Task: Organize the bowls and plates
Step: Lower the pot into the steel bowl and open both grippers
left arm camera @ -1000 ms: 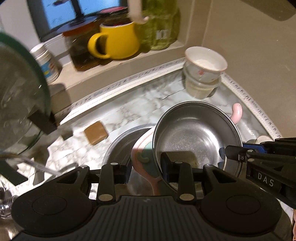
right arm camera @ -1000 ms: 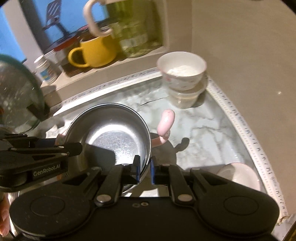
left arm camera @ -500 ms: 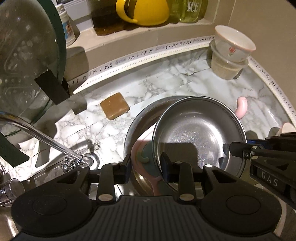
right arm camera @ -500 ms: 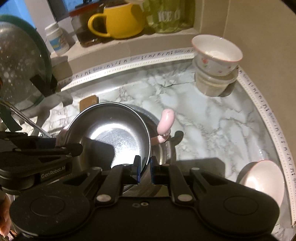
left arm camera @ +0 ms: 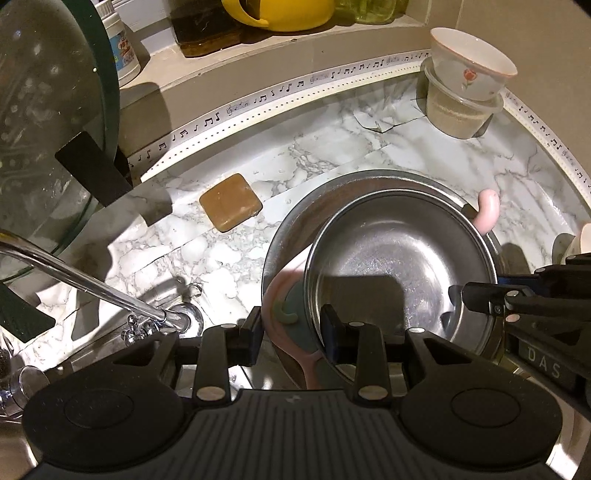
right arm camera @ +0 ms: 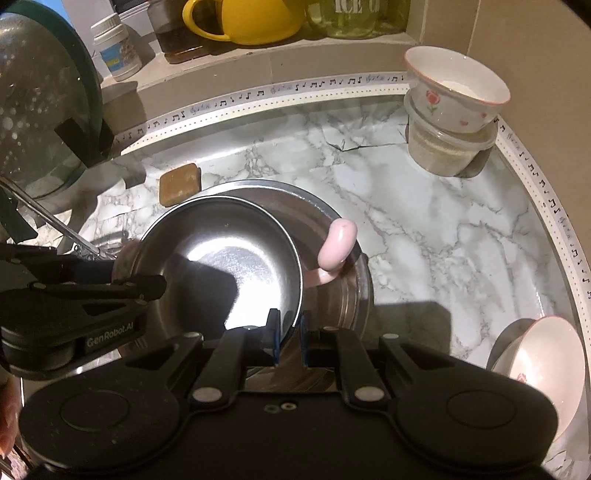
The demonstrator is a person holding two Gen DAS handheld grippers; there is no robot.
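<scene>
My right gripper (right arm camera: 287, 341) pinches the steel bowl's (right arm camera: 221, 266) rim, and my left gripper (left arm camera: 291, 334), part spread, grips across its other edge, so it sits flat in the big bowl (left arm camera: 291, 221).

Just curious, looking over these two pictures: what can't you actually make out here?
- Pink plate: left view, mostly under the steel bowl.
- Yellow mug: right view, cut by the top edge.
- Pink-rimmed bowl: right view, partly behind the right claw.
- White jar label: too small.

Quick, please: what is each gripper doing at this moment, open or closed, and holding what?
Left gripper: closed on the pink plate and steel bowl rim together.
Right gripper: closed on the steel bowl's rim.
</scene>
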